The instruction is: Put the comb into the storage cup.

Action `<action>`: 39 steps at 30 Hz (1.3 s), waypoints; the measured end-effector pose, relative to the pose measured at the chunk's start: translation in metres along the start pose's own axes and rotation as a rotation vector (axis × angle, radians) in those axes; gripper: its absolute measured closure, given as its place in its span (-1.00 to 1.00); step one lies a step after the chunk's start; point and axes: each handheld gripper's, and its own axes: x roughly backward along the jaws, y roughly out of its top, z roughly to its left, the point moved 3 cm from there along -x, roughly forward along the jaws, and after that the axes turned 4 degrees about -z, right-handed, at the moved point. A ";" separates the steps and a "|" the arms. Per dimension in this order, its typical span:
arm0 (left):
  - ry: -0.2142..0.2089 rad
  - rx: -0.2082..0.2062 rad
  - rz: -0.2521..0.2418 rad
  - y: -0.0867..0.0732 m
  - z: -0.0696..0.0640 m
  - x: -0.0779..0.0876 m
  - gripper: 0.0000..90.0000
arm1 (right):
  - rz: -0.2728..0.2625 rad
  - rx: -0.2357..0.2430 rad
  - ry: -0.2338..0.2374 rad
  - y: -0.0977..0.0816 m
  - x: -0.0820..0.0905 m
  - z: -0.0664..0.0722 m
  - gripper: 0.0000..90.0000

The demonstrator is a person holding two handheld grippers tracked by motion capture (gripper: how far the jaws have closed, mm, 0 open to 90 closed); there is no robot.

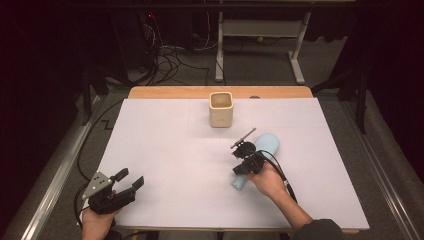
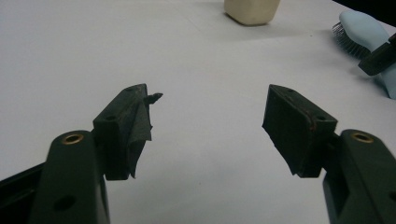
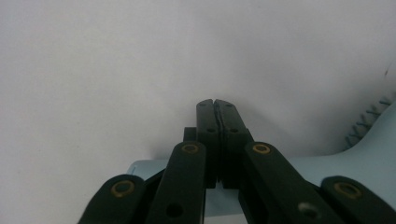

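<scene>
A light blue hairbrush (image 1: 268,143) lies right of the table's middle, head toward the far side; its bristles show in the left gripper view (image 2: 362,32). My right gripper (image 1: 243,150) hovers over the brush handle (image 3: 322,172) with its jaws shut together (image 3: 215,105) and nothing between them. It shows as a dark block at the edge of the left gripper view (image 2: 379,57). Whether it touches the brush I cannot tell. My left gripper (image 1: 130,179) rests at the near left corner, open (image 2: 210,116), with bare table between its pads. A beige square cup (image 1: 221,109) (image 2: 252,10) stands upright at the far middle.
A white sheet (image 1: 170,145) covers the wooden table (image 1: 165,93). Black cables trail from both grippers. Beyond the far edge are floor cables (image 1: 165,57) and a white desk frame (image 1: 260,30). A metal rail (image 1: 55,175) runs along the left.
</scene>
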 end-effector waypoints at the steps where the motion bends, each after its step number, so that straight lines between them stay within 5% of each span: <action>1: 0.000 0.001 0.000 0.000 0.000 0.000 -0.27 | 0.003 -0.007 -0.001 -0.001 0.001 0.001 1.00; 39: 0.000 0.007 0.000 -0.001 0.000 0.000 -0.27 | 0.008 0.029 -0.014 -0.035 0.014 0.000 1.00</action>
